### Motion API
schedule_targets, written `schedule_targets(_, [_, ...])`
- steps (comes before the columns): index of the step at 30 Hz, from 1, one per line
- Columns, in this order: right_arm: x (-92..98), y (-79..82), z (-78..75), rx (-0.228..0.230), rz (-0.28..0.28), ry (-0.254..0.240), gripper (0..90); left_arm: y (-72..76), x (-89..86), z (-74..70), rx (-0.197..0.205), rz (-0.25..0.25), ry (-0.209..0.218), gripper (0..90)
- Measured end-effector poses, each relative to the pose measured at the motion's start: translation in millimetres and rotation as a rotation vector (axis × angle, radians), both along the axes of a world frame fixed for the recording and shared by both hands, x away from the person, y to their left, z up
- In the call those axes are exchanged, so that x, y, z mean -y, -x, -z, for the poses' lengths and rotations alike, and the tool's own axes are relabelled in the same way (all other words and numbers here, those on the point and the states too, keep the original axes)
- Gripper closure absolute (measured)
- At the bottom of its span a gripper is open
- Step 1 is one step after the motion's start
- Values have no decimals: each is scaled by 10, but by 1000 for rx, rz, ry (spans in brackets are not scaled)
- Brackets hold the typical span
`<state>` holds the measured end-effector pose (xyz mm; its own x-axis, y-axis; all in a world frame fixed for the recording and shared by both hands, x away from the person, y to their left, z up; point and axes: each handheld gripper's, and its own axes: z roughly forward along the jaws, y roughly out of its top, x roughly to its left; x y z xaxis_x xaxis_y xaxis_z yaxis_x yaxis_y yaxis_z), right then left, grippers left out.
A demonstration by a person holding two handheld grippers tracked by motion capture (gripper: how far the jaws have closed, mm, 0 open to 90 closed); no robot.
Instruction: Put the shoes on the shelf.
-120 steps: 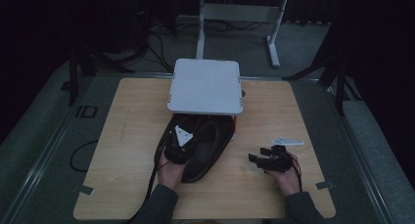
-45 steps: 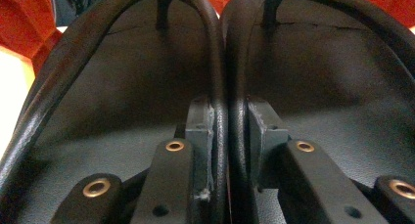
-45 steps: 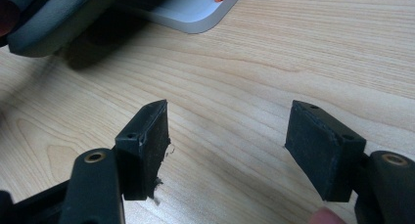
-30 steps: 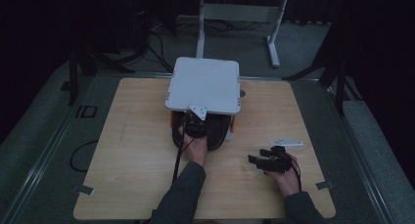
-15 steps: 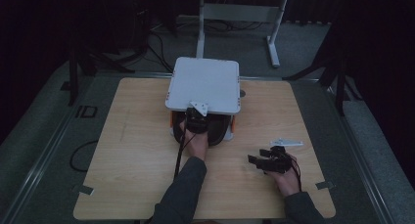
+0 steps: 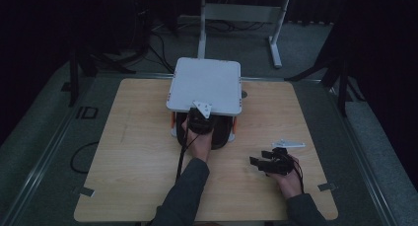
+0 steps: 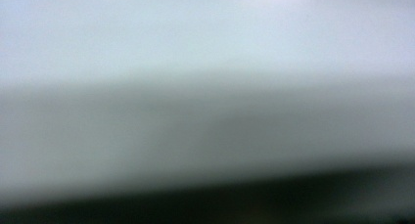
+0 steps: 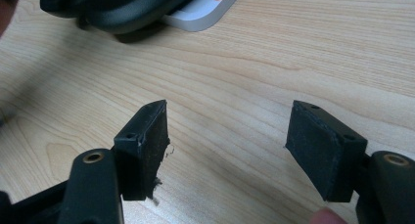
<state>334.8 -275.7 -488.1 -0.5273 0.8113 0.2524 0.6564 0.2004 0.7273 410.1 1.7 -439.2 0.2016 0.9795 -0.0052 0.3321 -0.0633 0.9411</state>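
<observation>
The black bag (image 6: 217,136) lies on the wooden counter (image 6: 138,152), pushed most of the way under the white raised platform (image 6: 206,84) with orange feet; only its rounded front bulges out below the platform's near edge. It looks soft and limp, probably light, with a smooth, slightly slick skin, so it should slide easily but sag and fold if lifted by one spot. A firm pinch on a seam or the thick rim nearest the person seems the best hold.

The left hand-held gripper (image 6: 199,118) sits at that front edge, against the bag. Its jaws have just been opening, though whether anything lies between them I cannot tell, as its own view is a grey blur. The right hand-held gripper (image 8: 227,150) rests well apart on the counter, jaws spread over bare wood.
</observation>
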Motion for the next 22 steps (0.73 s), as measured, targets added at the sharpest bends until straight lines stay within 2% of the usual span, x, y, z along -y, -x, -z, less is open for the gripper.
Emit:
schedule_targets(2, [-4, 2, 2, 1, -1, 2, 316, 75, -43, 13, -7, 15, 4, 467])
schedule_targets(5, [-7, 3, 4, 0, -2, 4, 316, 199, -141, 25, 3, 27, 10, 452])
schedule_targets(11, [-10, 2, 6, -2, -1, 4, 316, 456, -453, 7, 2, 75, -31, 437])
schedule_targets(14, [-13, 1, 9, -2, -3, 6, 316, 511, -558, 4, -6, 86, -24, 437])
schedule_targets(15, [-19, 1, 11, -1, -6, 9, 316, 570, -699, 11, -21, 86, -5, 437])
schedule_targets(16, [-19, 1, 11, -1, -6, 9, 316, 570, -699, 11, -21, 86, -5, 437])
schedule_targets(18, [-21, 0, 11, 0, -6, 10, 316, 625, -860, 31, -47, 85, 10, 437])
schedule_targets(22, [-17, -6, 12, 1, -4, 10, 316, 663, -986, 55, -66, 87, 17, 437])
